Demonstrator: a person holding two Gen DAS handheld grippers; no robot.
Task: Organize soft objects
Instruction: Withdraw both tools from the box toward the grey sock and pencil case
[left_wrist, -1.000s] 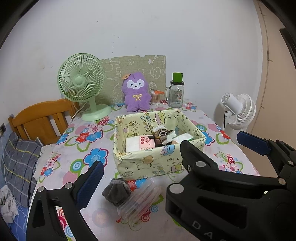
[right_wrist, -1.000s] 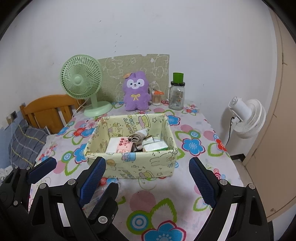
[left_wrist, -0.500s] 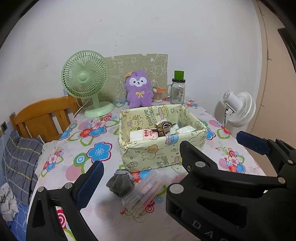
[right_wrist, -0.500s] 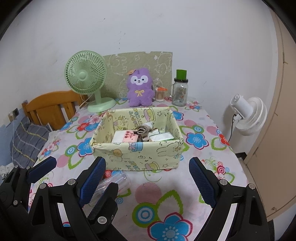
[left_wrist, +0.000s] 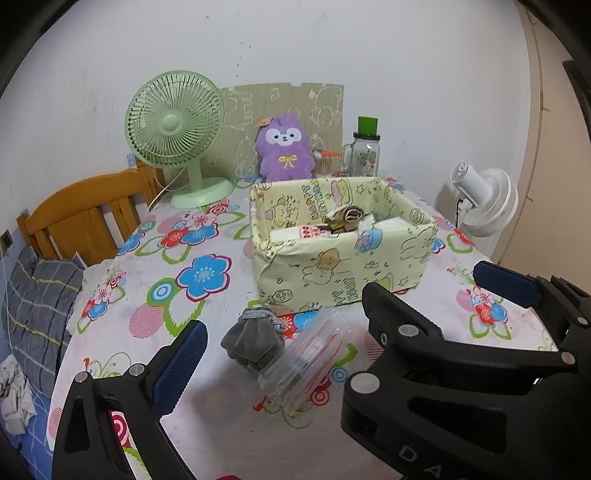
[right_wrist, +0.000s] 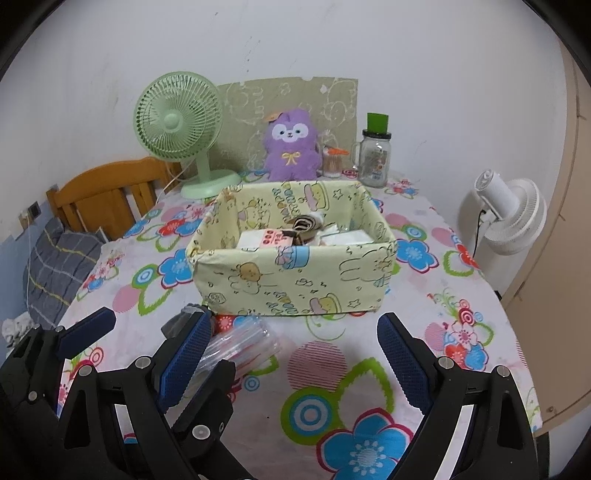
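two wrist views, side by side, angled down over shared table (left_wrist: 207, 413)

Both grippers: matte black plastic frames, triangular cut-outs, silver rivets. Right gripper (right_wrist: 291, 360): blue cross-hatched pads (right_wrist: 400, 356). Left gripper (left_wrist: 340, 339): the same blue pads; white letters "DA" moulded on one arm.

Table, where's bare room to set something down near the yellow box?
Free: the cloth between the green fan, the chair-side edge and the yellow box; also the near right stretch in front of the box by the right tongs. Crowded: just in front of the box's left corner, with the grey pouch and clear bag, and the back row.
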